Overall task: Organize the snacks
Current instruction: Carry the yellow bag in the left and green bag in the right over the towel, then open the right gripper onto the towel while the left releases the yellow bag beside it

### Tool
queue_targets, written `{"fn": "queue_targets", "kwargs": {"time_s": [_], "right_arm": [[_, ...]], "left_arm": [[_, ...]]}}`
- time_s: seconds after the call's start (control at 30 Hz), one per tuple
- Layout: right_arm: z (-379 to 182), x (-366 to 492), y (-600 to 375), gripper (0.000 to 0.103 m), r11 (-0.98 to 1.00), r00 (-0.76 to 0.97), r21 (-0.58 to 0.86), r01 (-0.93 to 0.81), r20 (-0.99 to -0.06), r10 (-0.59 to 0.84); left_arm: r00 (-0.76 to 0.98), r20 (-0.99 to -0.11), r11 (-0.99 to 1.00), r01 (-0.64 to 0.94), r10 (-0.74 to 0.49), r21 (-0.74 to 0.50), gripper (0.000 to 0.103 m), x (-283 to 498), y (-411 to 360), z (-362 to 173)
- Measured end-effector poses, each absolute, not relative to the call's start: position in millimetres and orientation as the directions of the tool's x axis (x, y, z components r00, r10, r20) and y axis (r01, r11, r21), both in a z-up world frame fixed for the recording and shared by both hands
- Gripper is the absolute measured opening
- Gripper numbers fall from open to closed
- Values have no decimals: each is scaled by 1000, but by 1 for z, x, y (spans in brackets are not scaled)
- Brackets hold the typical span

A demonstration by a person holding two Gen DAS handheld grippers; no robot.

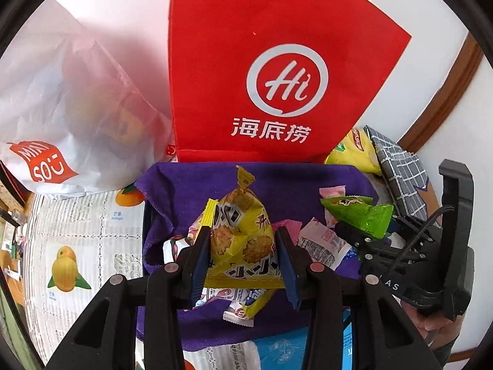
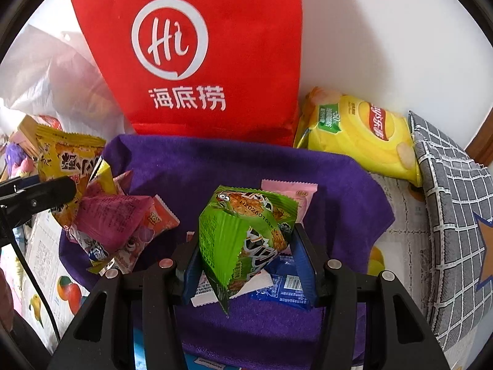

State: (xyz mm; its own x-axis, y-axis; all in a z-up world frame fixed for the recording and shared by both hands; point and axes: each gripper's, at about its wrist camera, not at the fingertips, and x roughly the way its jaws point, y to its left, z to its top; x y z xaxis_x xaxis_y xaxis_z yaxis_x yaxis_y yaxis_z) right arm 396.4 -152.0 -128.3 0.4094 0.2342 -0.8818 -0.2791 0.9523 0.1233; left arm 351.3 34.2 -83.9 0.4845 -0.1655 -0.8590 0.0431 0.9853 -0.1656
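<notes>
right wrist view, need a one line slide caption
Right tool grips a green snack packet over a purple cloth, red bag behind.

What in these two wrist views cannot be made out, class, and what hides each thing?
- Contents of the tall red fabric bag: both views, its own opaque front hides them.
- Contents of the white plastic bag: left view, only blurred colours through the film.
- Blue foil packet: right view, covered by the green triangular snack packet and right gripper.
- Loose wrappers under the yellow cracker packet: left view, print too small.

Bright, even daylight; soft shadows. Fisheye bends edges, black vignette corners. White plastic bag hazy; centre sharp.
</notes>
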Motion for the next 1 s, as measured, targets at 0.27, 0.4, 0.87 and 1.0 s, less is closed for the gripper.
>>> {"fn": "queue_targets", "kwargs": {"time_s": [0.27,0.4,0.87,1.0], "right_arm": [[-136,396,-150,53,955,383,109,-276,-899,214],[-137,398,-151,53,957,378,102,-271,-903,203],[-141,403,-151,62,960,362,91,-263,-913,186],[-137,401,-151,63,961,370,86,-262,-911,182]], "left_arm": [[458,-877,989,41,-146,-144,42,355,33,-89],[453,-880,990,46,-142,-136,42,355,30,-90],[422,-898,992,61,-125,-109,48,357,24,-98],[417,-901,993,64,-121,-103,49,358,23,-100]]}}
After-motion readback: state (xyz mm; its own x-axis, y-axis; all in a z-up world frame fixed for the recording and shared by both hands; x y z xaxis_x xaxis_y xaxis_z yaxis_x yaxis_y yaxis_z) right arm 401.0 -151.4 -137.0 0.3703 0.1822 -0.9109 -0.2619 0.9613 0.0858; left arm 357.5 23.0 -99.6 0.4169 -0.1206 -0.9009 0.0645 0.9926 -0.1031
